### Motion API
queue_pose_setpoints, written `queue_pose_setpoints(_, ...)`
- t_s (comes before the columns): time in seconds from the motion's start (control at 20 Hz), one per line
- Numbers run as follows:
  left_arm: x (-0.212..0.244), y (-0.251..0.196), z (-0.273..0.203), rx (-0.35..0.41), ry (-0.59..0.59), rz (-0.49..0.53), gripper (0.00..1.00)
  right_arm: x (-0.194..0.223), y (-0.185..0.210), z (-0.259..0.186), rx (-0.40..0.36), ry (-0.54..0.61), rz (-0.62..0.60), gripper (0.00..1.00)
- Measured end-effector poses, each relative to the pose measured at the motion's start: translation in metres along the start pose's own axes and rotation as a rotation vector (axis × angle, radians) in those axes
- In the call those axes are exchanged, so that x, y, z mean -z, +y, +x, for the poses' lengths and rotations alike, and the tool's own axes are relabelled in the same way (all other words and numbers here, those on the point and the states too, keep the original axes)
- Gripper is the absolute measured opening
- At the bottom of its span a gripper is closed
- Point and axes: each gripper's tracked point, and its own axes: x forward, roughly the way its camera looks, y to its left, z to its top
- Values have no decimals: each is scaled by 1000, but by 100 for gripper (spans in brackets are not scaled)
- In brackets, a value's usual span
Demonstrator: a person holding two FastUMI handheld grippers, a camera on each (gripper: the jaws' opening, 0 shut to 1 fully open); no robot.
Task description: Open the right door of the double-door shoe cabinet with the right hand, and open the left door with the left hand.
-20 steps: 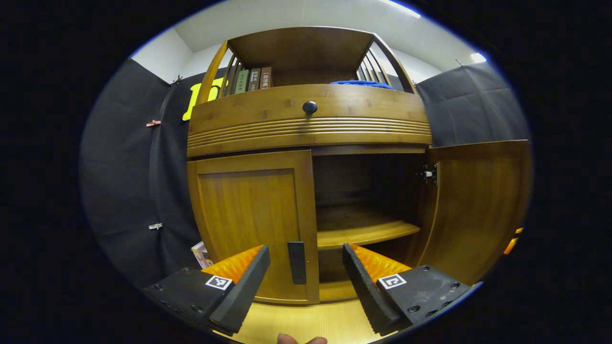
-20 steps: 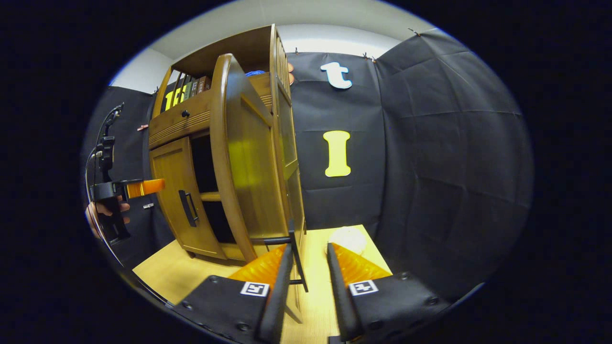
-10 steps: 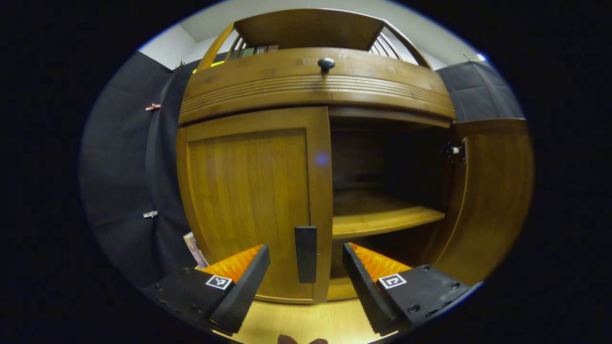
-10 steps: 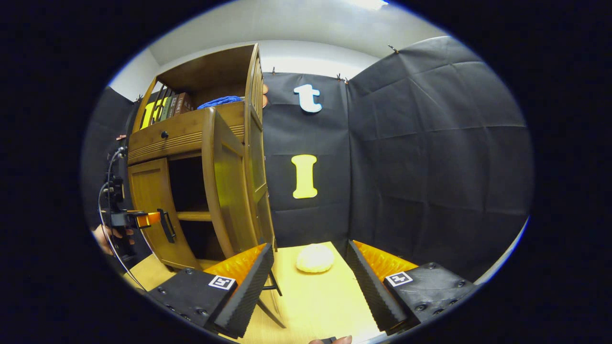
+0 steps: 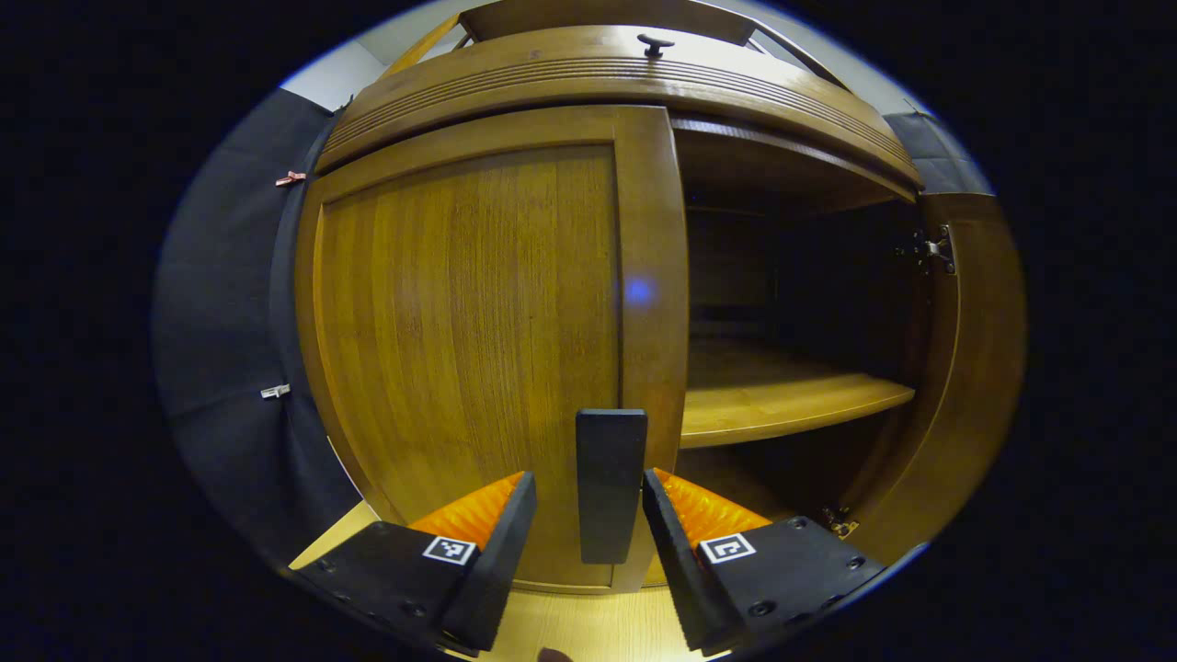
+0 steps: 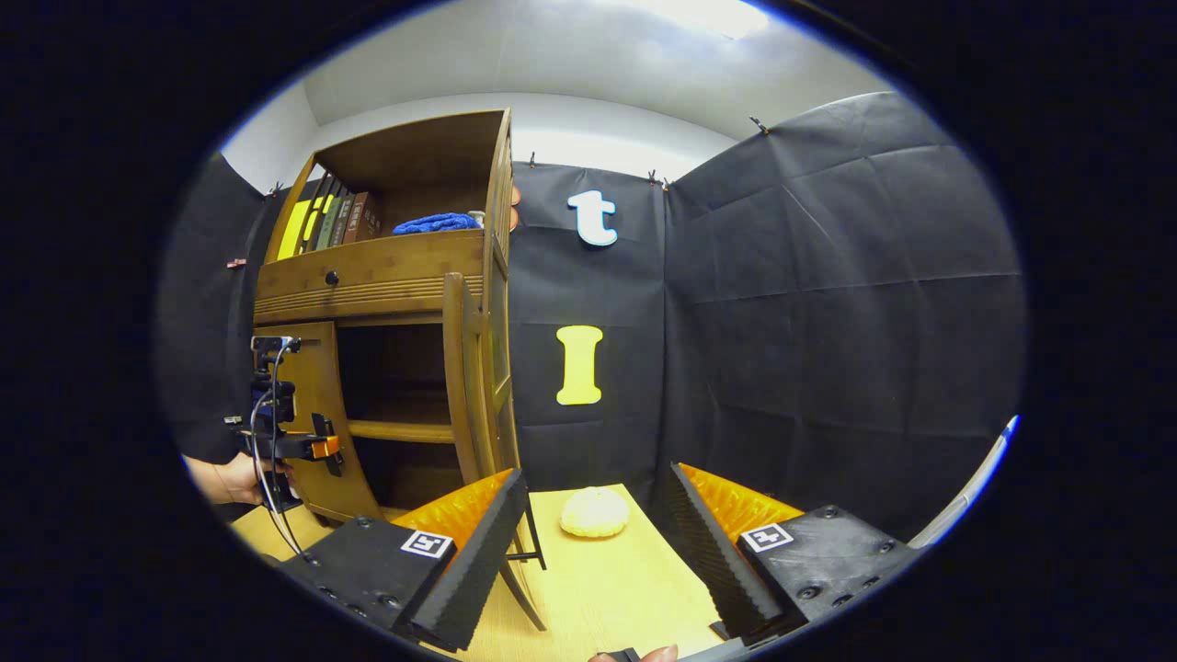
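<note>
my left hand-held gripper sits with its jaws spread and the black upright bar handle of the closed left wooden door standing between them, nothing pressing on it yet. the handle lies straight ahead of the fingers, its long axis vertical, mounted at the door's inner edge beside the dark opening of the brown wooden double-door shoe cabinet. i can't tell whether either finger touches the bar; there looks to be a gap on both sides. the left door faces me flat and hinges on its far left side, so i judge the pull has to come toward me and swing out to the left once i close on the bar across its narrow width.

the right wooden door already stands swung open, edge-on in the right gripper view, with the pale inner shelf showing. my right hand-held gripper is open and holds nothing, pulled away over the light wooden tabletop, pointing past the cabinet at a pale round lump by the black cloth. from there i also see the left hand-held gripper at the left door's handle, so the left hand is plainly the nearer one for what remains.
</note>
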Motion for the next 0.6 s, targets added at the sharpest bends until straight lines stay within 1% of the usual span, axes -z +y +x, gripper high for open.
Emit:
queue_pose_setpoints(0.05,3,0,0,2,0,5,71,0,0,-1,3,2,2,98)
queue_pose_setpoints(0.1,2,-2,3,9,-1,11,66,-1,0,-3,7,4,2,98)
queue_pose_setpoints(0.15,1,-5,6,22,-2,17,63,1,0,-4,10,8,0,98)
queue_pose_setpoints(0.25,1,-12,7,35,-7,27,51,1,2,-8,16,11,-2,98)
queue_pose_setpoints(0.3,2,-11,9,37,-8,42,37,0,4,-9,14,9,-2,98)
queue_pose_setpoints(0.45,2,-11,2,57,-5,14,33,-6,13,-9,2,-2,-6,98)
queue_pose_setpoints(0.6,0,-7,-9,59,-10,30,31,-16,26,-10,-22,-23,1,98)
